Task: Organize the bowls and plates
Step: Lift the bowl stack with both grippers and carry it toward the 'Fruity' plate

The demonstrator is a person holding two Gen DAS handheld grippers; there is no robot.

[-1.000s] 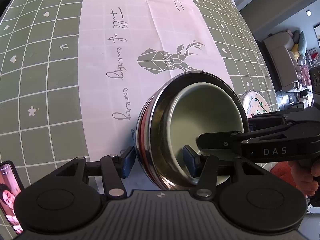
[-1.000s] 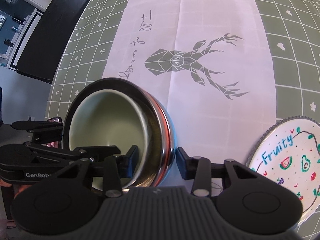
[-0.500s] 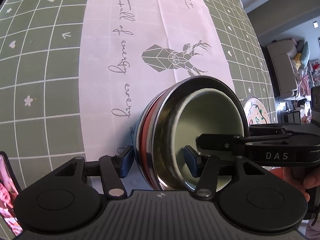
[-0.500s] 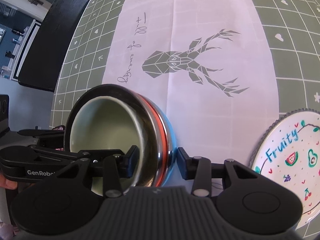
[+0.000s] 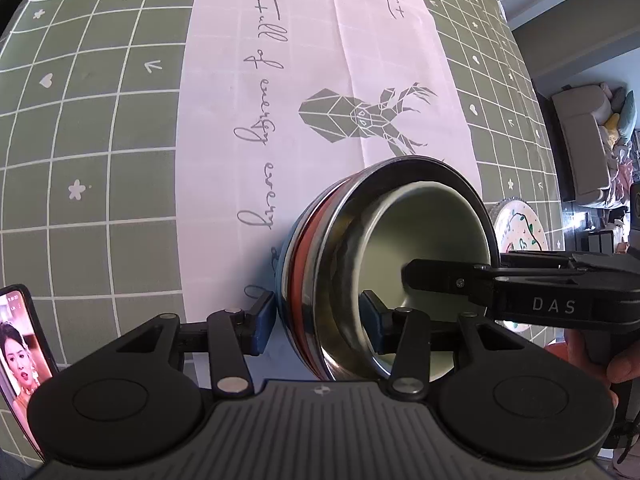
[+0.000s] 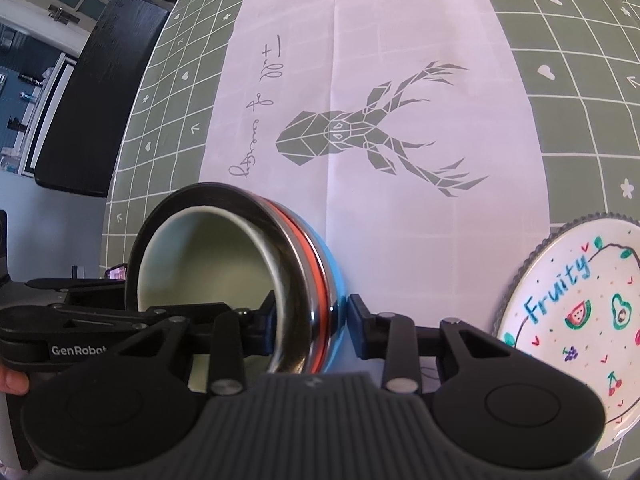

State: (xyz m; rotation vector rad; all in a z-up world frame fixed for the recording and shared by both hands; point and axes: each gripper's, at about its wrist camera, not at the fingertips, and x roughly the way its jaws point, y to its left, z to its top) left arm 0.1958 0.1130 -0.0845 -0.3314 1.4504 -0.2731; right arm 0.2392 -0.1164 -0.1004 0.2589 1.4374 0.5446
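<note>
A nested stack of bowls (image 5: 420,240) stands on the white runner: a pale green bowl (image 6: 208,256) inside a steel one, with orange and blue bowls under them. My left gripper (image 5: 316,316) straddles the stack's near wall, one pad outside by the blue bowl and one inside; its jaws are closing. From the opposite side my right gripper (image 6: 312,314) straddles the wall the same way. It is closing too, with a thin gap still showing at its outer pad. A white "Fruity" plate (image 6: 580,320) lies to the right of the stack.
A phone (image 5: 20,340) with a lit screen lies at the table's near left edge. The green checked tablecloth (image 5: 100,140) spreads on both sides of the runner. A black bench (image 6: 88,100) stands beyond the table's left edge.
Both pairs of jaws have narrowed around the stack's wall. Both views have rolled slightly. The bowls stay in the same spot.
</note>
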